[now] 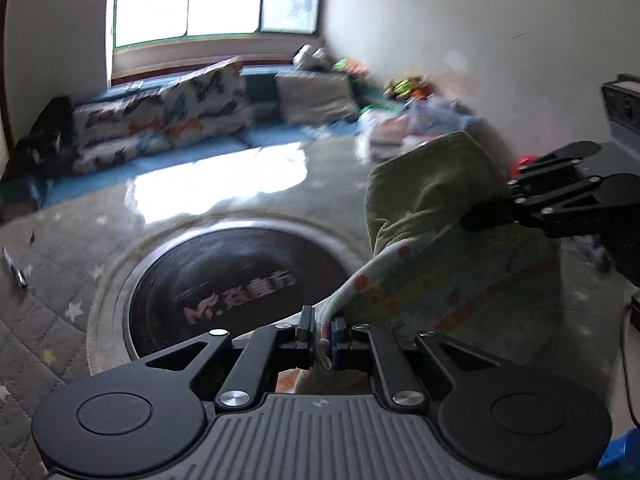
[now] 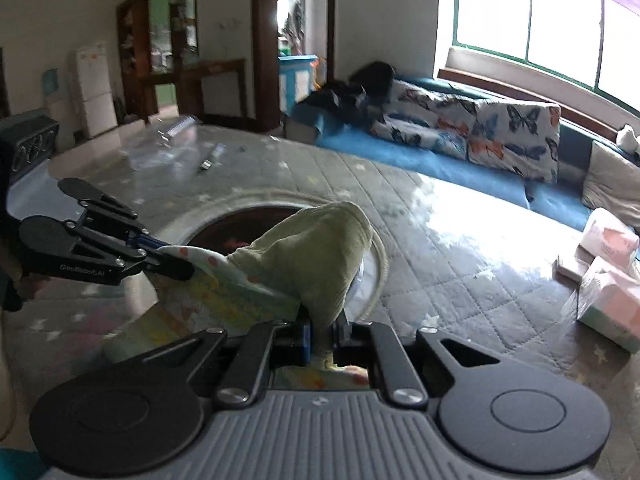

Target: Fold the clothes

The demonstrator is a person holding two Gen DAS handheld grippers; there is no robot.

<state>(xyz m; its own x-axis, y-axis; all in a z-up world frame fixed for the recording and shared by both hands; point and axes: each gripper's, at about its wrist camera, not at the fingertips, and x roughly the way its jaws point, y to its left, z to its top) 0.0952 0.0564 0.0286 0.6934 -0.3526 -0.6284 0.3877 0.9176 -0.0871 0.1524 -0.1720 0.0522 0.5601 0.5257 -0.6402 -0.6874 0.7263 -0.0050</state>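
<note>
Your left hand-held gripper is clamped on the spotted, light-coloured edge of a small garment. The cloth stretches rightward from it, raised above the quilted grey mat and the round dark disc with its pale rim. Its olive-green ribbed part bulges up between your hands. Your right hand-held gripper is pinched shut on that green part.

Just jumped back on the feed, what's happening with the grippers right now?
Both grippers are clamped on one small garment, olive-green ribbed fabric joined to a pale print with orange dots. The left gripper pinches the dotted edge, the right gripper the green part, jaws shut. The cloth hangs between them above the quilted mat and the round dark disc. No fold shows yet.
</note>
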